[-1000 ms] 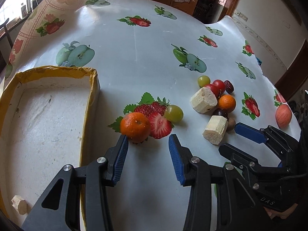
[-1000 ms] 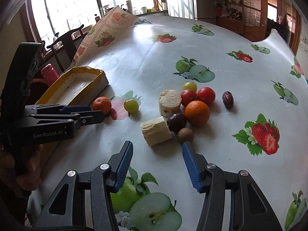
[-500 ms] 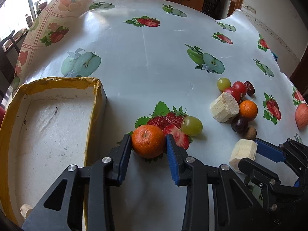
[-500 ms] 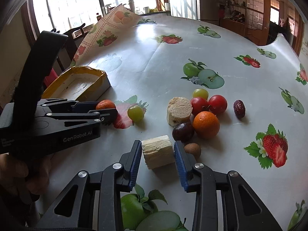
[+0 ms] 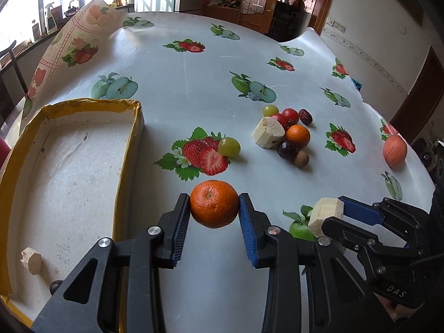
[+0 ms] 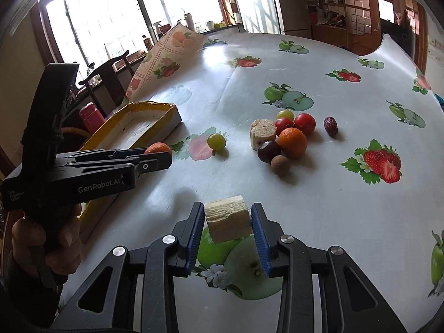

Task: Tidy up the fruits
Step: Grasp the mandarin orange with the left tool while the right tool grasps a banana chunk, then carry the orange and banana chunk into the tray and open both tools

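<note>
The left claw (image 5: 214, 208) pinches a tangerine (image 5: 214, 204) between its blue pads, clear of the counter (image 5: 194, 88), just right of the tray (image 5: 130, 149). The tray is a shallow white box with a yellow rim, standing at the counter's left side; in its near corner lie a pale chunk (image 5: 32, 260) and, beside it, a small dark round thing (image 5: 55, 286) too hidden to name, while the remaining floor of the tray is bare and scuffed. The right claw (image 6: 228, 223) pinches a cane piece (image 6: 227, 219), a pale fibrous block, raised above a printed apple on the cloth. In the left view the same block (image 5: 324, 215) shows to the right of the tangerine, held at the tip of the right claw (image 5: 337, 216). In the right view the left claw (image 6: 163, 158) reaches in from the left with the tangerine (image 6: 158, 148) at its tip, close to the tray (image 6: 173, 116). On the counter a lone green grape (image 5: 229, 146) sits on a printed strawberry. Farther right a cluster lies packed together: a second cane piece (image 5: 267, 136), a second grape (image 5: 270, 110), two tomatoes (image 5: 290, 115), an orange (image 5: 297, 136), a date (image 5: 305, 116), a plum (image 5: 287, 149) and a brown longan (image 5: 301, 158). An apple (image 5: 395, 151) sits well apart near the right edge.
</note>
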Demonstrator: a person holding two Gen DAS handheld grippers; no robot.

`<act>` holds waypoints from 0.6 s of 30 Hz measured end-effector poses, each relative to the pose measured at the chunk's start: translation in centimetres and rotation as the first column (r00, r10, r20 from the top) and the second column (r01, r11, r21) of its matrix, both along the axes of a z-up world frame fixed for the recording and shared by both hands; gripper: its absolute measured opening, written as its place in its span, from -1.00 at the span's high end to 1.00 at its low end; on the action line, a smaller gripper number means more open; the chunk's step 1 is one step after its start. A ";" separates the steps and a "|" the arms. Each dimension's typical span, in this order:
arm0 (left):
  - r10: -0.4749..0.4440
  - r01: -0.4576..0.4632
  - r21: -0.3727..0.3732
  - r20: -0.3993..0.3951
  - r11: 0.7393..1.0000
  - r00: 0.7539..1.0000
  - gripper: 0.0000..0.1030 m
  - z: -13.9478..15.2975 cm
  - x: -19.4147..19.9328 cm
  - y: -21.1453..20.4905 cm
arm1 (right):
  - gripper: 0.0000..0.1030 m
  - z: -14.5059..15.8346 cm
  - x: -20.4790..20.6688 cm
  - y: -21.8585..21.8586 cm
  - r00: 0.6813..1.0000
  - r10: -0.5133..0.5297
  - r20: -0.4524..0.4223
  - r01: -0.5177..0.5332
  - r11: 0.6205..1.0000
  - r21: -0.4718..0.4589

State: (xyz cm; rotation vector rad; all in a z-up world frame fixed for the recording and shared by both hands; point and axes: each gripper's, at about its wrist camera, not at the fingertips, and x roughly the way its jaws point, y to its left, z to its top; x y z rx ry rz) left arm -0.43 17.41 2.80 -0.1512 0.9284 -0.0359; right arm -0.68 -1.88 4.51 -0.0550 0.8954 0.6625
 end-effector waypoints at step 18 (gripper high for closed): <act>0.054 -0.056 0.029 0.054 0.998 0.997 0.36 2.2 -5.8 3.1 | 0.32 1.2 -3.3 2.9 0.999 0.034 0.012 -0.035 0.999 0.030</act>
